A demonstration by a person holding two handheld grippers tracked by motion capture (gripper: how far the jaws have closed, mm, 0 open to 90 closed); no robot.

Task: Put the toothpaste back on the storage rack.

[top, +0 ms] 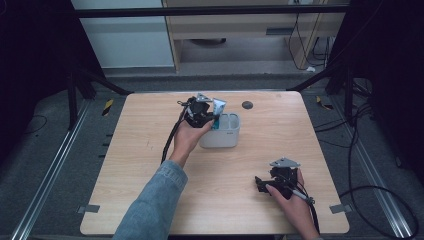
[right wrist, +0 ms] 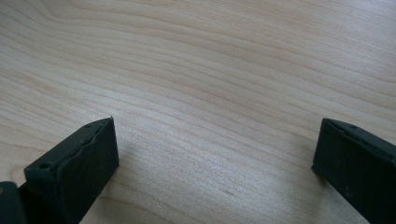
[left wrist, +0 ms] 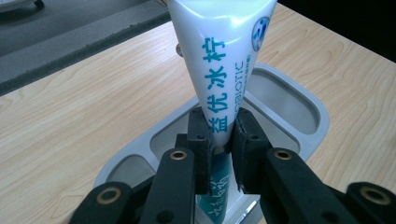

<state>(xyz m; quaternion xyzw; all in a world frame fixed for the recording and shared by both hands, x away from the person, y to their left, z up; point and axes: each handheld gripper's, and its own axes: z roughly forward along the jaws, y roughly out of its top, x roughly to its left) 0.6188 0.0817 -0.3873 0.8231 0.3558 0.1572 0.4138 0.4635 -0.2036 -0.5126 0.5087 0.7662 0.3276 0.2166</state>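
L hand-held gripper clamped on toothpaste tube mid-body, over grey holder. Tube prob light, soft, slick; grip flat faces. R hand-held gripper released, idle on counter.

Lab recording station. Wooden desk stands inside a black metal frame with dark curtains either side; floor rails, hazard tape and loose cables on grey carpet.

Wooden table, grey floor, dim surroundings
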